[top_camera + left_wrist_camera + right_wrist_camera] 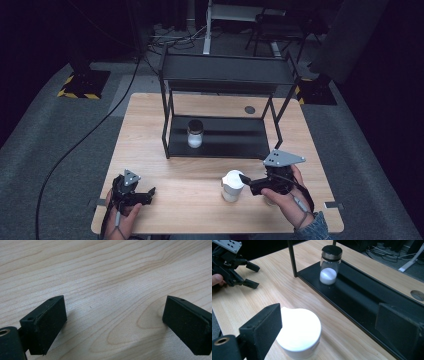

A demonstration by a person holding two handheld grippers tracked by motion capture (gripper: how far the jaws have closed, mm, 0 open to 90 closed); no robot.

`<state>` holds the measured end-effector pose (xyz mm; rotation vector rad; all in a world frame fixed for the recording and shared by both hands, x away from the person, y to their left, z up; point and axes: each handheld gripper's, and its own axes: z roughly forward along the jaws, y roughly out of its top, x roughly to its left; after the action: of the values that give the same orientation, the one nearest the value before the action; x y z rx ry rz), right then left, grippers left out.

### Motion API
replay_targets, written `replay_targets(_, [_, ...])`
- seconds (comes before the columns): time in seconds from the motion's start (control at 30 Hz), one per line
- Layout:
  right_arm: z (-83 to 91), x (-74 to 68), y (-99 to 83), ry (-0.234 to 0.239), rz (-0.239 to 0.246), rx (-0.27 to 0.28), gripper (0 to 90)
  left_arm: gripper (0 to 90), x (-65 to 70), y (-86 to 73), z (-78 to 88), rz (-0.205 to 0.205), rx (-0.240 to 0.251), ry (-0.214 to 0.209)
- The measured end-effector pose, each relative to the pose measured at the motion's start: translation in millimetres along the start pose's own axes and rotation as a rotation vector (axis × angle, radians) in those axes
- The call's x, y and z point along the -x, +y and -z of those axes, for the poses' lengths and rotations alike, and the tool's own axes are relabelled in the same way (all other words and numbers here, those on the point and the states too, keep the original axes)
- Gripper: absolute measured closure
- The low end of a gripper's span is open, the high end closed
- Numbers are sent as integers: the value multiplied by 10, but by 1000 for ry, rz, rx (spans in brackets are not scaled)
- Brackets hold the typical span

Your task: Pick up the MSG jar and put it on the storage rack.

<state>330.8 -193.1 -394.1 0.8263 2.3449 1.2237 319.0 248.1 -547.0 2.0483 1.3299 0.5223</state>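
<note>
A white tub with a white lid (pixel 232 185) stands on the wooden table near its front edge. My right gripper (pixel 247 184) is just right of it, pointing left. In the right gripper view the tub (pixel 298 336) sits against the inner side of the left jaw while the right jaw stands far off; the gripper (pixel 328 317) is open. A glass jar with a black lid (pixel 195 133) and white powder inside stands on the lower shelf of a black rack (pixel 225 145); it is also the jar (pixel 330 265). My left gripper (pixel 151 196) rests at the front left, open (pixel 115 306) over bare wood.
The black two-level rack (pixel 362 297) takes up the middle and back of the table. A round cable hole (pixel 250 109) lies behind it. The other hand's gripper (pixel 237 267) is at the top left of the right gripper view. Cables run across the floor.
</note>
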Motion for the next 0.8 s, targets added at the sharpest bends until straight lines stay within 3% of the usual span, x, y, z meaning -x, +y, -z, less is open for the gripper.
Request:
replay_targets(0.43, [-149, -109, -58, 16, 1, 2, 65, 49, 0, 0, 0, 0, 0, 0])
replay_targets(0.8, [-273, -172, -112, 60, 6, -7, 66, 49, 0, 0, 0, 0, 0, 0])
